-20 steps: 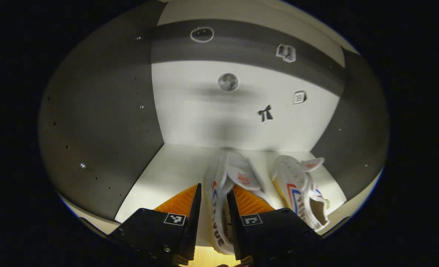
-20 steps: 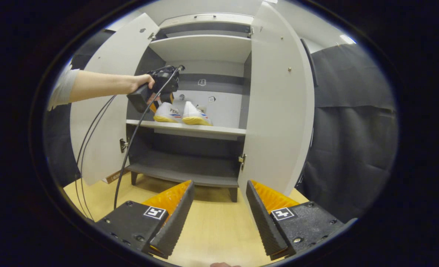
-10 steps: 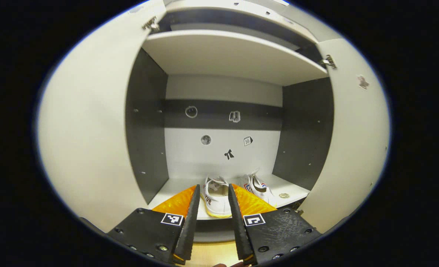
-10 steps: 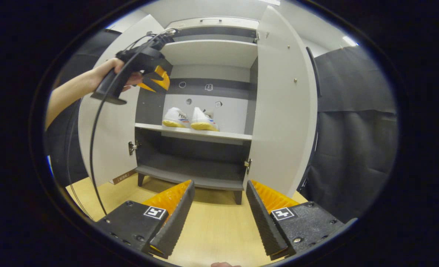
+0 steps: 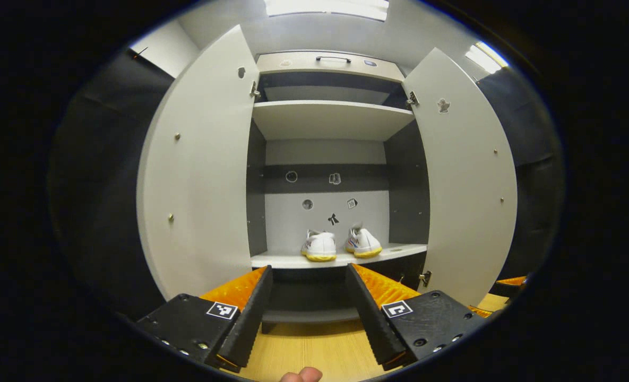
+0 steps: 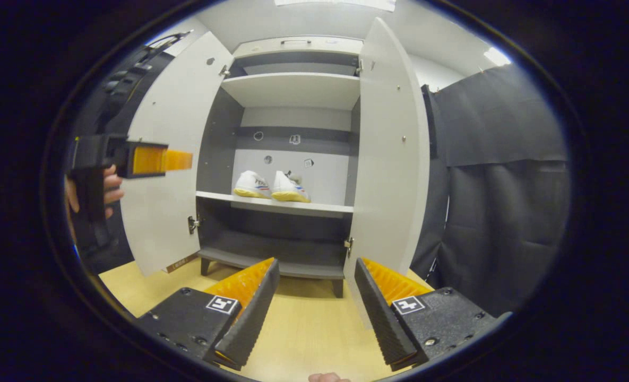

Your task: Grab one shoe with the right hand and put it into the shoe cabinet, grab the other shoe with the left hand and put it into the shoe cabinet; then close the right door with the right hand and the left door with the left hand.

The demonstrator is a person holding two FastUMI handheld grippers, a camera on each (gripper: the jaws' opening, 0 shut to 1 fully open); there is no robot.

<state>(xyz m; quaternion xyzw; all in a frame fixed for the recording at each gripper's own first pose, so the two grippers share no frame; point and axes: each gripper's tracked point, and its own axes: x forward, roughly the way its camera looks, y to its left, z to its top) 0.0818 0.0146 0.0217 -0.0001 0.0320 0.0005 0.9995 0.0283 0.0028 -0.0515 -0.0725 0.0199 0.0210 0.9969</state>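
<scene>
My left hand-held gripper (image 5: pixel 306 313) hangs released and empty, facing the cabinet's middle; my right hand-held gripper (image 6: pixel 314 313) is likewise spread apart, holding nothing, low over the wooden floor (image 6: pixel 303 339). Just ahead of its right finger stands the free edge of the right door (image 6: pixel 391 159), swung wide, so I judge that door comes first. Open floor lies between me and it. Out to its left, the left door (image 6: pixel 171 159) also stands open. Farther in, both shoes (image 5: pixel 341 245) sit side by side on the middle shelf (image 5: pixel 293 260), heels toward me, set back from its front edge, so I expect the doors to clear them.
</scene>
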